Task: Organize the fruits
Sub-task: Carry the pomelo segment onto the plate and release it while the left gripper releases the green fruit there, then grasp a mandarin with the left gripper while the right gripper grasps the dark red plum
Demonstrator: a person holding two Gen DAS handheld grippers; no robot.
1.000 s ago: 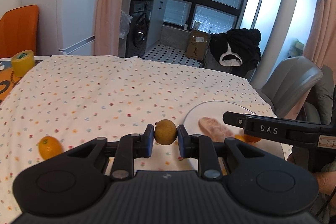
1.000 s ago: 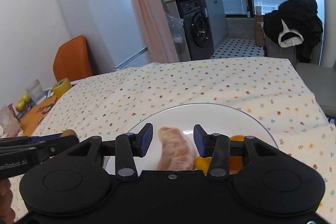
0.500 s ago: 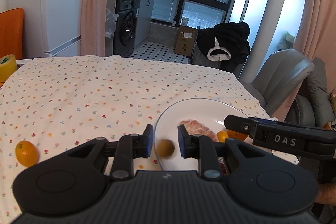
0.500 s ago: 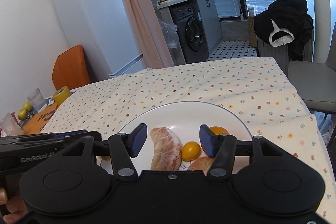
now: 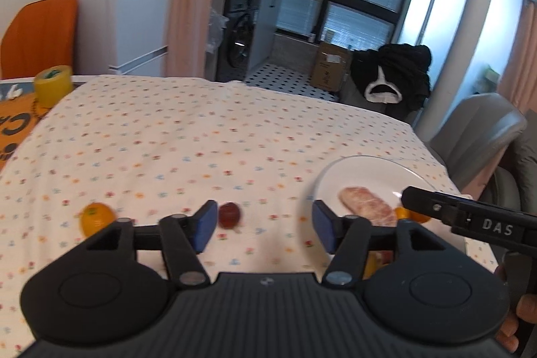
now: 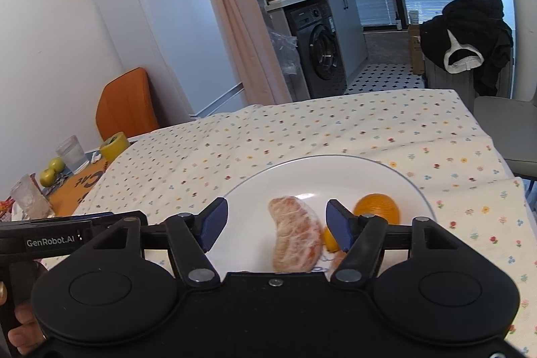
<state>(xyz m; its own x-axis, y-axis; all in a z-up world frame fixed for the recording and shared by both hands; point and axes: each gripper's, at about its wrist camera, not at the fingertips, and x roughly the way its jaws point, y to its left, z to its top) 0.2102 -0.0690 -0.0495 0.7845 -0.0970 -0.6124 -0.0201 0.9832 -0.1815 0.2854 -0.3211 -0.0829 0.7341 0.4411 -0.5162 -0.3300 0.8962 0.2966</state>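
Observation:
My left gripper (image 5: 264, 225) is open and empty, low over the flowered tablecloth (image 5: 201, 136). A small dark red fruit (image 5: 229, 214) lies just inside its left finger, and an orange kumquat (image 5: 97, 218) lies further left. The white plate (image 5: 362, 171) sits to the right, holding a peeled citrus segment (image 5: 367, 210). In the right wrist view my right gripper (image 6: 277, 223) hovers open over the plate (image 6: 302, 176), straddling the segment (image 6: 295, 234). An orange fruit (image 6: 377, 208) and a small yellow one (image 6: 330, 240) lie beside it. The round brownish fruit is out of sight.
A yellow tape roll (image 5: 53, 84) and an orange mat (image 5: 16, 123) sit at the table's left end, near glasses (image 6: 72, 153) and green apples (image 6: 52, 171). An orange chair (image 5: 37, 32) stands behind. A grey chair (image 5: 480, 130) is past the right edge.
My left gripper has opened, let go of the round brownish fruit it carried over the plate, and swung back left over the cloth. My right gripper has opened slightly wider.

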